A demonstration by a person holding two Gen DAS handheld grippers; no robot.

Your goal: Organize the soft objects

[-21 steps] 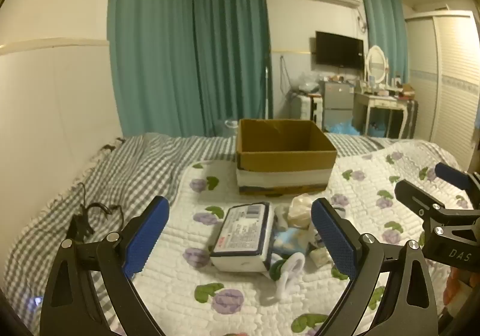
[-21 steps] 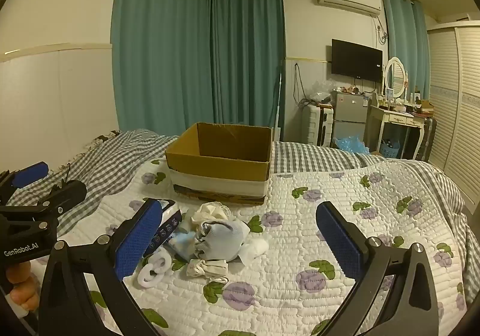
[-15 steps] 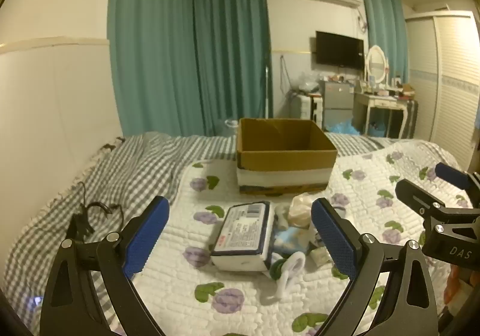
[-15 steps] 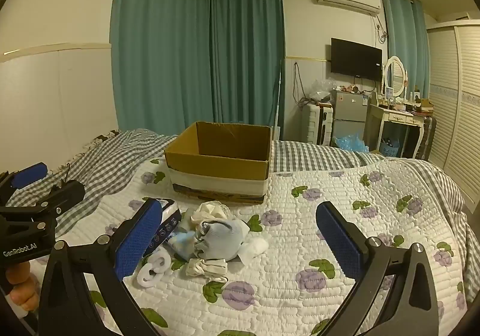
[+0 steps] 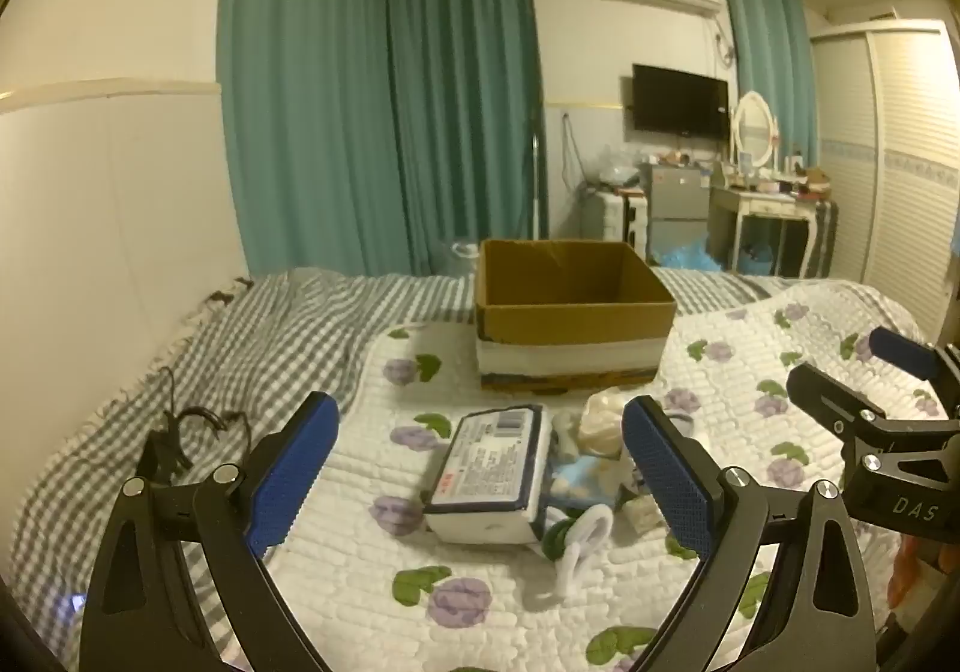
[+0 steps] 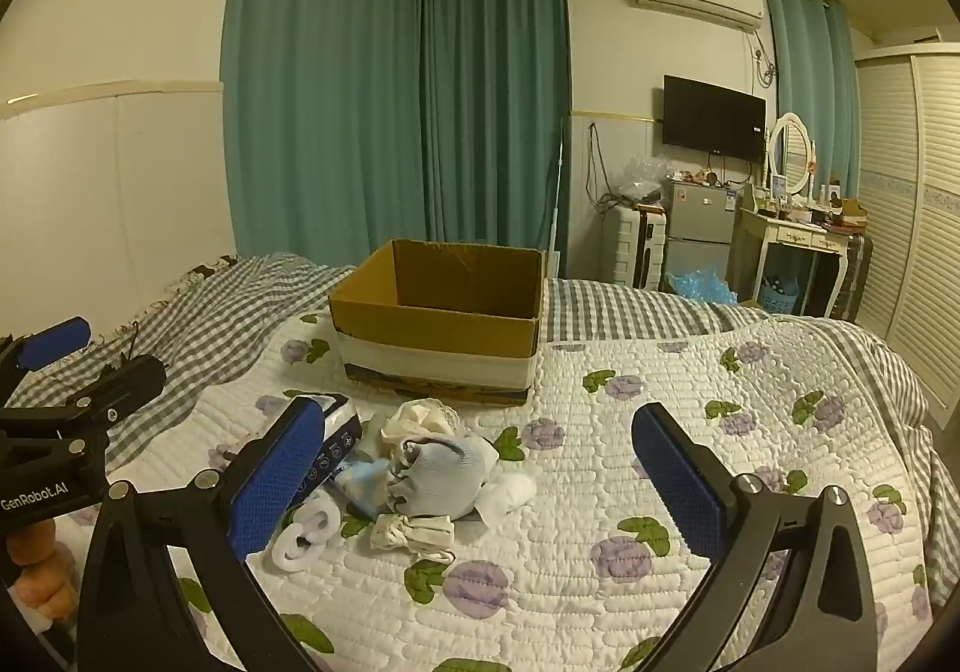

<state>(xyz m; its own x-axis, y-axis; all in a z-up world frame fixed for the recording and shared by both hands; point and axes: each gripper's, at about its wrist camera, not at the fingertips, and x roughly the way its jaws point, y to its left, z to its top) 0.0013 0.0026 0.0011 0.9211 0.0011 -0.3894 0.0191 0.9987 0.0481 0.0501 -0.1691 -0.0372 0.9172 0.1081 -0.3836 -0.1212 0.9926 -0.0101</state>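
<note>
A small heap of soft things lies on the floral quilt: a pale blue sock bundle, cream cloth, folded white socks, a white roll and a white ring-shaped piece. A wrapped tissue pack lies at the heap's left. An open, empty cardboard box stands behind, also in the right wrist view. My left gripper is open above the pack. My right gripper is open above the heap. Both are empty.
The bed has a grey checked sheet on the left with a black cable on it. A white wall panel runs along the left. Teal curtains, a small fridge, a dressing table and a wardrobe stand beyond the bed.
</note>
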